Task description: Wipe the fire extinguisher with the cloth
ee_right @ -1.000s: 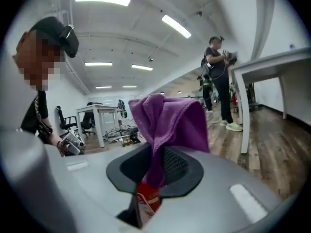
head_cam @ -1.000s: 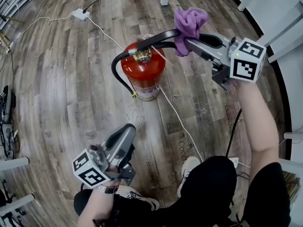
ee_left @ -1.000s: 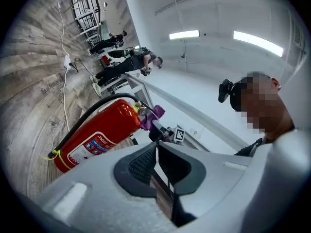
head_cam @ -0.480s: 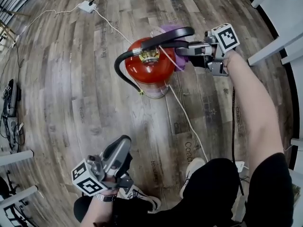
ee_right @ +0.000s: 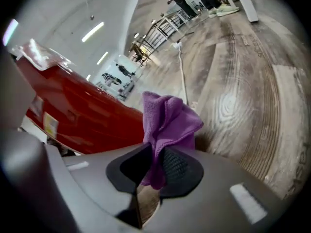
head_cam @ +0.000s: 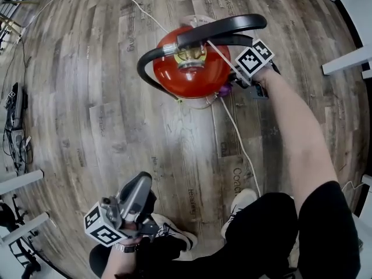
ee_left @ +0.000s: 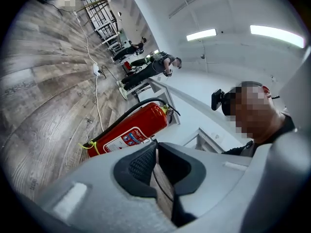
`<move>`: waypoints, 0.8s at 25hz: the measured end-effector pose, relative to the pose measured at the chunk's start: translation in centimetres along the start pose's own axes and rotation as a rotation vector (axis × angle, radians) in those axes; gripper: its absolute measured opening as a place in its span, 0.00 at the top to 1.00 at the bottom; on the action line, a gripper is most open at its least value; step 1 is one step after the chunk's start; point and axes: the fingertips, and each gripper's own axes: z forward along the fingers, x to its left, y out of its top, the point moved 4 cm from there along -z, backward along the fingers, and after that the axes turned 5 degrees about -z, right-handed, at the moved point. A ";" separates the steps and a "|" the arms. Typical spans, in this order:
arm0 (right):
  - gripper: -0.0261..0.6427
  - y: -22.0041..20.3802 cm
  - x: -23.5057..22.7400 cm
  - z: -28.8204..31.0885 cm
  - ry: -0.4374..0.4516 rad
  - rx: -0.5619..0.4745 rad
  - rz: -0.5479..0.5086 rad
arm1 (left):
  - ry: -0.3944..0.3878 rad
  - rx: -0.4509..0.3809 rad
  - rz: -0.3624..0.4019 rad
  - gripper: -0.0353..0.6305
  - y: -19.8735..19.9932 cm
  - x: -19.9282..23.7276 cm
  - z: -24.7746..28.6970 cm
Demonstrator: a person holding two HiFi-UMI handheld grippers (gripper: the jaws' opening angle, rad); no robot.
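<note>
Red fire extinguisher [head_cam: 192,71] stands upright on the wooden floor [head_cam: 116,132]. Right gripper [ee_right: 154,164] pinches 1 purple cloth [ee_right: 167,115] just beside its lower right side. Left gripper [ee_left: 156,152], jaws pressed together and empty, is well apart from it.

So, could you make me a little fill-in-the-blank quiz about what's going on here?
The cloth pinched in the right tongs is ____.
The extinguisher is painted ____.
Its hose is ____.
The left tongs are shut and hold ____.
Missing words: purple; red; black; nothing.
</note>
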 end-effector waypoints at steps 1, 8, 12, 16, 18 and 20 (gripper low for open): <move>0.88 -0.9 -1.0 1.1 -0.055 0.014 0.009 | 0.005 -0.004 0.000 0.94 0.0 0.0 0.0; 0.88 -4.2 -3.6 4.6 -0.254 0.049 0.000 | 0.004 0.013 -0.010 0.94 -0.6 0.5 0.9; 0.88 -3.3 -2.2 3.5 -0.211 -0.025 -0.041 | -0.011 0.024 0.001 0.94 -0.8 0.8 1.4; 0.88 -1.4 1.1 0.3 -0.142 -0.165 -0.148 | -0.047 0.042 -0.004 0.94 -1.2 0.2 2.1; 0.88 0.2 3.7 -2.5 -0.088 -0.258 -0.221 | -0.079 0.050 0.005 0.94 -1.2 -0.4 2.4; 0.88 1.3 6.6 -5.4 -0.041 -0.319 -0.296 | -0.104 0.058 0.015 0.94 -1.3 -0.9 2.7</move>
